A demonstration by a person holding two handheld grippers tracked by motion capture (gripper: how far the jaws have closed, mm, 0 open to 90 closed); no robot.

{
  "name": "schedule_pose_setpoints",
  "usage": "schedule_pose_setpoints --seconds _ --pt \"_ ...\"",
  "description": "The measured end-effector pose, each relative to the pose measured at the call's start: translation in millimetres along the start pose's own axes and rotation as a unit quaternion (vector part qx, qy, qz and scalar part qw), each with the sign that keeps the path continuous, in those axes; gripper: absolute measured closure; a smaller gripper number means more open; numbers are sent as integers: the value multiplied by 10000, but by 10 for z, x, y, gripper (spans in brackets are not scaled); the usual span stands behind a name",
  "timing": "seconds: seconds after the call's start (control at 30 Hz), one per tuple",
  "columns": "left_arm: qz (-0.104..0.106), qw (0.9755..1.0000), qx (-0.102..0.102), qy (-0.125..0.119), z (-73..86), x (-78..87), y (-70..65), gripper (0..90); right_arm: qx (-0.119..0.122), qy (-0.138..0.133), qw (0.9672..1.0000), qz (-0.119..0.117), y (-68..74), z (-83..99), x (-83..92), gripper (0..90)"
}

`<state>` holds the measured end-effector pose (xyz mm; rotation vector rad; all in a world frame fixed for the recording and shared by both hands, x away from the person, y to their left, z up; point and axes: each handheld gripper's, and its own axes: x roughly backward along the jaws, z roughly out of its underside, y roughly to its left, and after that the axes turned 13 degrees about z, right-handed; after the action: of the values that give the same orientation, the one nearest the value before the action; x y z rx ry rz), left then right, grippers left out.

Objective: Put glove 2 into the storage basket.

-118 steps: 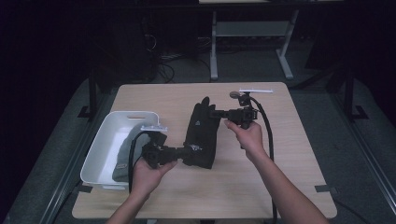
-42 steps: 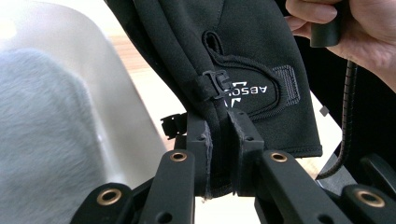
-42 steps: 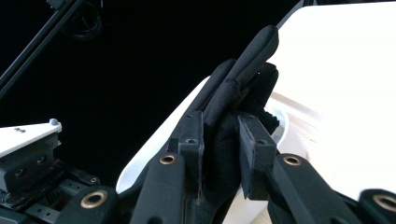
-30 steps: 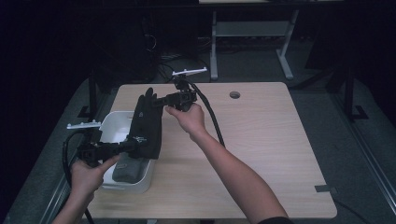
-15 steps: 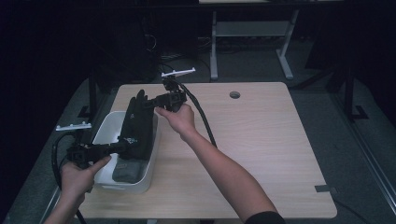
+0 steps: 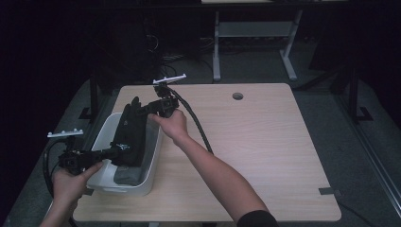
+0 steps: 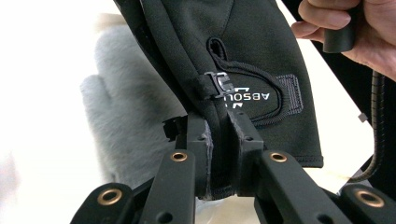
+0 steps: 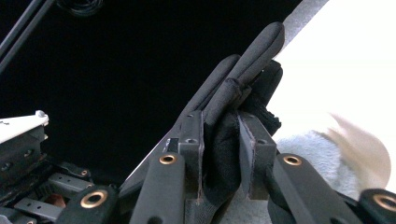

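Observation:
A black glove (image 6: pixel 131 131) hangs stretched over the white bin (image 6: pixel 147 176) at the table's left edge. My left gripper (image 6: pixel 115 152) is shut on the glove's cuff end (image 7: pixel 219 154), near its buckle and printed label. My right gripper (image 6: pixel 142 111) is shut on the glove's finger end (image 8: pixel 223 140), the fingers sticking up past the jaws. A grey glove (image 6: pixel 126 175) lies in the bin under the black one, and its fuzzy surface (image 7: pixel 126 116) is seen beyond my left jaws.
The wooden table (image 6: pixel 265 156) stretches to the right of the bin, with a round cable hole (image 6: pixel 238 96) near its far edge. The right gripper's cable (image 6: pixel 196 125) trails across the table. Dark floor and a desk frame (image 6: pixel 250 33) lie beyond.
Both grippers have carried the black glove from the table's middle leftward to above the bin, and over the last second lowered it toward the grey glove.

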<state>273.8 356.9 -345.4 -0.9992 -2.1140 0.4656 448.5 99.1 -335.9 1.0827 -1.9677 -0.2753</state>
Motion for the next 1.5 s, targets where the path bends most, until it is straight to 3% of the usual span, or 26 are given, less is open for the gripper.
schedule_pose_setpoints --seconds 0.33,0.87,1.13,1.5 --pt "-111 9998 162 89 122 18 149 808 39 202 9998 -2 -2 65 -232 732" --pt "-111 9988 383 294 259 4 283 805 -15 544 9985 46 -108 228 -491 730" --pt "-49 9984 437 363 293 -41 313 787 -10 642 9979 118 -171 285 -561 722" --pt "-12 9986 446 301 269 -11 321 676 7 693 9973 247 -224 288 -567 670"
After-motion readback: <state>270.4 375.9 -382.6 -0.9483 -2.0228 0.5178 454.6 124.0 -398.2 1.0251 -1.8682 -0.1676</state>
